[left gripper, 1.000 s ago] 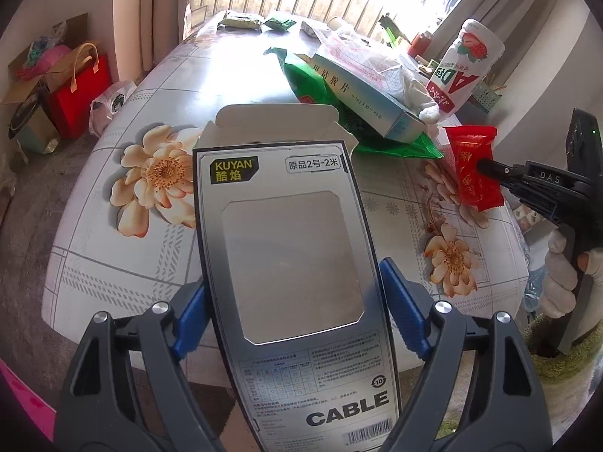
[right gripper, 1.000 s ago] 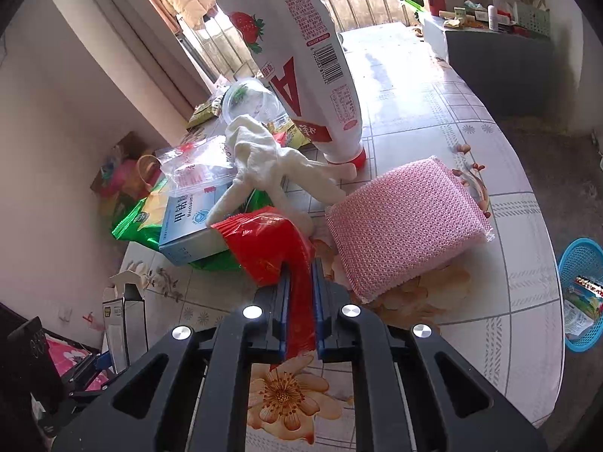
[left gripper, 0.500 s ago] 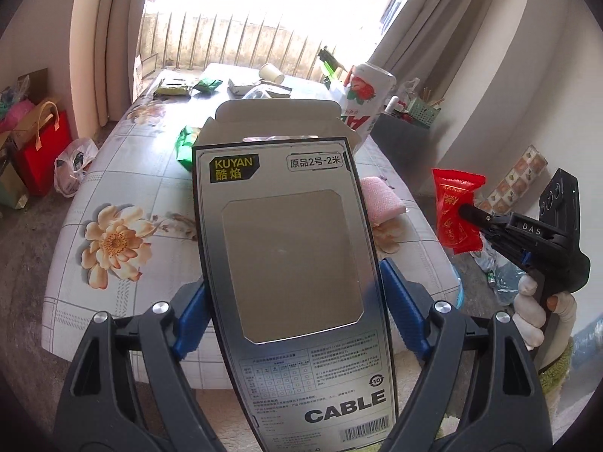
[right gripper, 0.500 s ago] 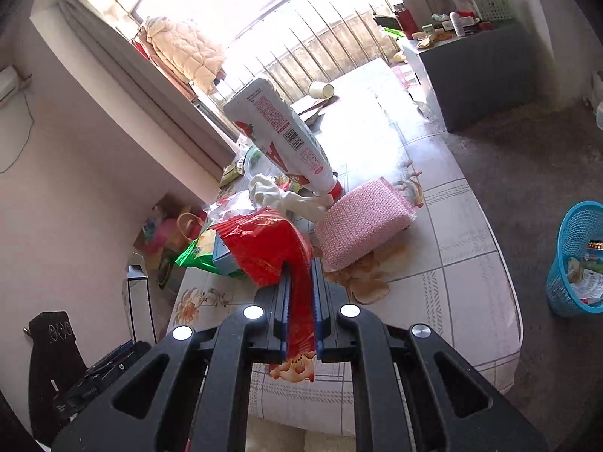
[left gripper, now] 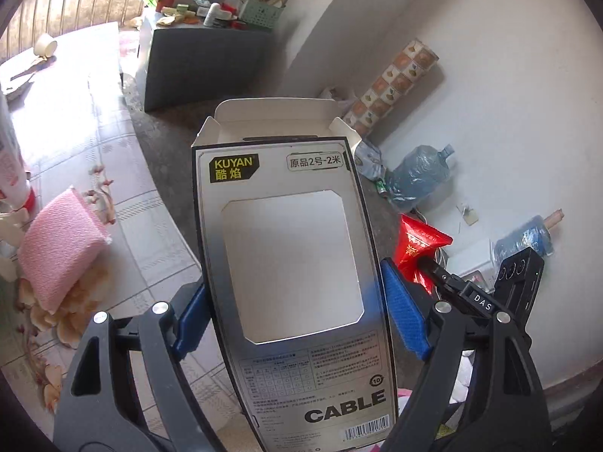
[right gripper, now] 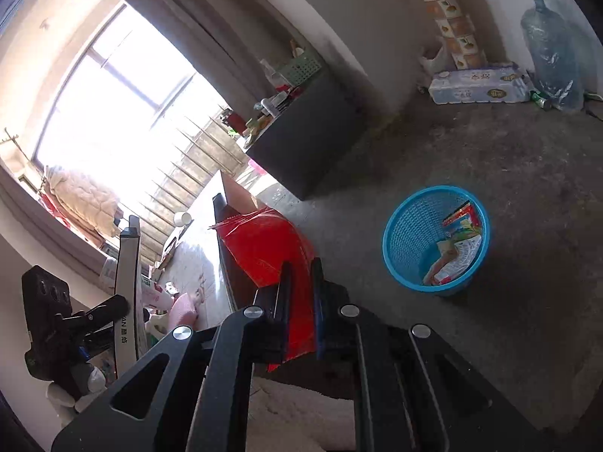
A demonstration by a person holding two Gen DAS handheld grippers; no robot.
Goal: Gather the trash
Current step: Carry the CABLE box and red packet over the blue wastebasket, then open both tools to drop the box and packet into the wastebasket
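Observation:
My left gripper [left gripper: 292, 316] is shut on an empty grey cable box [left gripper: 290, 263] with its top flap open, held upright between the blue pads. My right gripper [right gripper: 299, 282] is shut on a crumpled red wrapper [right gripper: 264, 248]. In the left wrist view the right gripper [left gripper: 426, 263] and its red wrapper [left gripper: 418, 245] show just right of the box. In the right wrist view the left gripper [right gripper: 120, 303] and the box edge [right gripper: 126, 286] appear at the left. A blue mesh basket [right gripper: 410, 233] with several wrappers inside stands on the floor, right of the red wrapper.
The flowered table [left gripper: 75, 150] lies to the left with a pink cloth [left gripper: 56, 252] and a paper cup [left gripper: 45, 43]. A dark cabinet [right gripper: 301, 150] stands beyond the basket. A water jug [right gripper: 550, 45], a tissue pack [right gripper: 478, 86] and a patterned roll [left gripper: 392, 86] line the wall.
Both grippers have swung right, away from the table toward the floor, carrying the box and the red wrapper. The blue basket has come closer and more central in the right wrist view.

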